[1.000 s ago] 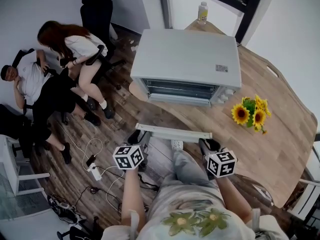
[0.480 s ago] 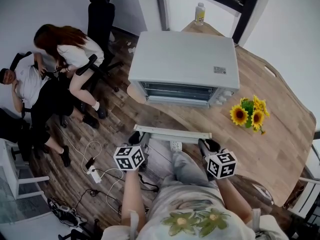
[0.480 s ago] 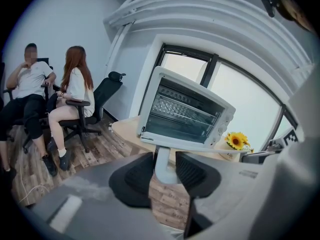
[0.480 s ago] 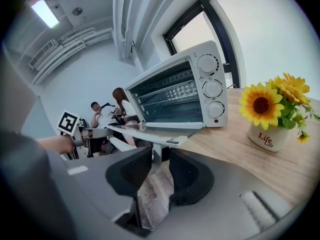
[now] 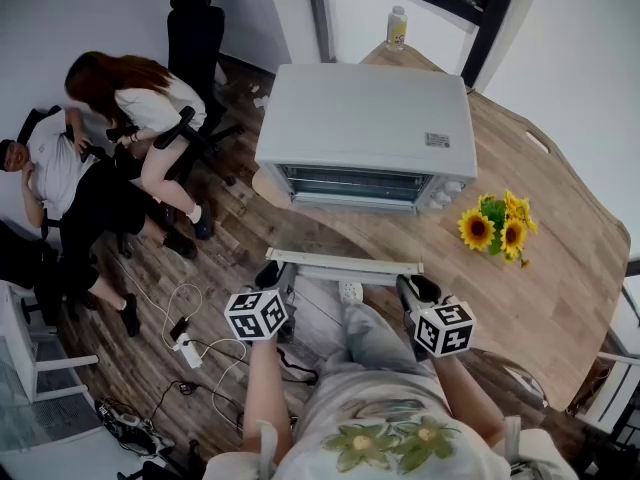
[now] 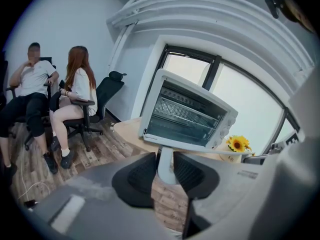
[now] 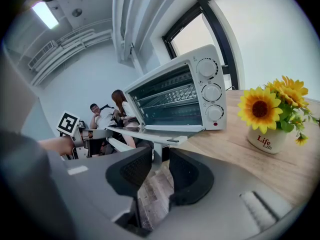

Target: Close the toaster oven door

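So the toaster oven [image 5: 365, 118] sits on the wooden table [image 5: 560, 268] with its door [image 5: 345, 265] dropped all the way down, lying flat out from the oven's front toward the person, and you can look straight in at the wire rack. Both tools are on the door's far edge, the one furthest from the oven. The left gripper [image 5: 275, 274] is at the end on the oven's left as the head view shows it. Its jaws have just been closing, and in the left gripper view the white post of the door handle [image 6: 165, 166] stands right between the black pads, which look pressed on it from both sides. The right gripper [image 5: 414, 288] is at the other end of that edge, jaws drawn in on the handle's post there too, with the door slab running level just above the pads in the right gripper view. Just beside the oven's knob side there's a little pot of sunflowers [image 5: 497, 226], and behind the oven, by the window, a bottle [image 5: 397, 26]. Off to the oven's other side, down on the floor, two people [image 5: 110, 138] sit in office chairs, well apart from the table. Nearer the person's feet lies a power strip [image 5: 188, 346] with cables.
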Available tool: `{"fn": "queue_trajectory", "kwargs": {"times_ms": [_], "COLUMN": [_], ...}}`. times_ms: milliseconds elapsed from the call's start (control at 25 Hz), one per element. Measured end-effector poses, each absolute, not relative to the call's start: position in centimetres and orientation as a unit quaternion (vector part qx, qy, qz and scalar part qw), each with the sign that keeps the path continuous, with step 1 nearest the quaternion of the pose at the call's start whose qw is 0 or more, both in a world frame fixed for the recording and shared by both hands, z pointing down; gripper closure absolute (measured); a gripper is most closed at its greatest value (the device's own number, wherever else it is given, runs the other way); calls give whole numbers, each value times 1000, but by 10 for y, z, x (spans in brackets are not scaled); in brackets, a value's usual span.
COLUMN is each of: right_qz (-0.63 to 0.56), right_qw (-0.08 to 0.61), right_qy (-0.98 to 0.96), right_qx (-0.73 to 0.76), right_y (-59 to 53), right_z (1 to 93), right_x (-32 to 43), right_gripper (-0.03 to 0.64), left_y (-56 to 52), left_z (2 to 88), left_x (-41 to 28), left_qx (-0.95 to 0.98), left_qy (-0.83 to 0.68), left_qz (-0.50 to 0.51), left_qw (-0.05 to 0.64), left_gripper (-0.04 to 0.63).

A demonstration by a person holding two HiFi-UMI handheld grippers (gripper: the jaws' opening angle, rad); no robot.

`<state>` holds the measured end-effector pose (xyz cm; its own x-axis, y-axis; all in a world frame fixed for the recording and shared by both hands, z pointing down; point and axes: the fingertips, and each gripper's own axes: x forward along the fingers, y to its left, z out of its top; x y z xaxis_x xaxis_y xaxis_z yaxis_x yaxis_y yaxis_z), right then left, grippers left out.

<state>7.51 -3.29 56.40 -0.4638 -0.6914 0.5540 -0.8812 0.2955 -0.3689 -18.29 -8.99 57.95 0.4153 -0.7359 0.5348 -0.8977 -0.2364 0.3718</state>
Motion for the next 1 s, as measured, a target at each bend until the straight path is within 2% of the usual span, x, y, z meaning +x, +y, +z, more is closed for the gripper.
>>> {"fn": "queue_trajectory", "kwargs": {"times_ms": [1000], "right_qz": [322], "right_qw": [135], "right_qy": [-795], "right_qx": [497], "right_y": [-44], "right_z": [542], "right_x": [77], "right_gripper": [501], "left_y": [-102], "left_z": [558], "left_x": [-183], "left_qx": [774], "left_qy": [-530], "left_qz": [114], "left_qw": [327], "left_gripper": [482]}}
